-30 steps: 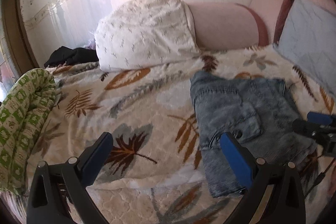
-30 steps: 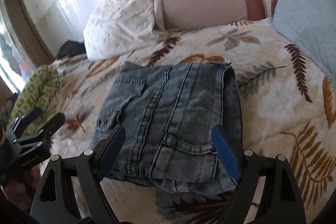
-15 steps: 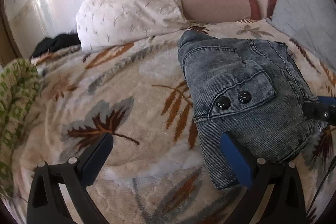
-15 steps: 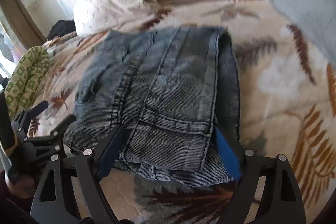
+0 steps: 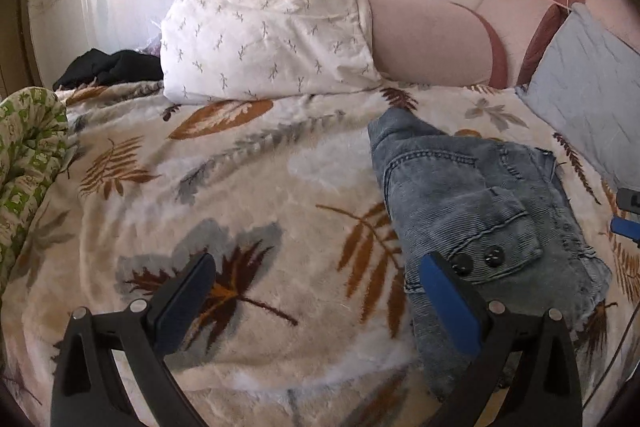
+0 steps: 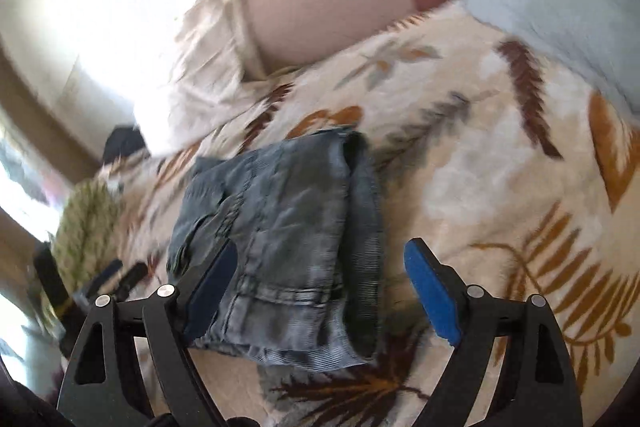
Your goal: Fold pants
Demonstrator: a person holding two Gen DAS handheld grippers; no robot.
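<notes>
The bed (image 5: pixel 280 187) under me is covered in a cream blanket (image 5: pixel 248 211) with a leaf print. At its head a white duvet (image 5: pixel 272 35) lies bundled beside a pink bolster (image 5: pixel 428 43), with a pale blue pillow (image 5: pixel 592 107) at the right edge and a green patterned quilt (image 5: pixel 28 147) rolled up at the left. The pants (image 5: pixel 476 211) lie folded into a compact denim stack on the blanket, button pocket flap up. My left hand-held gripper (image 5: pixel 316 291) is spread wide over bare blanket just left of the pants, its right finger overlapping their edge in view. My right hand-held gripper (image 6: pixel 320 279) is spread wide too, above the pants' near end, nothing pinched.
</notes>
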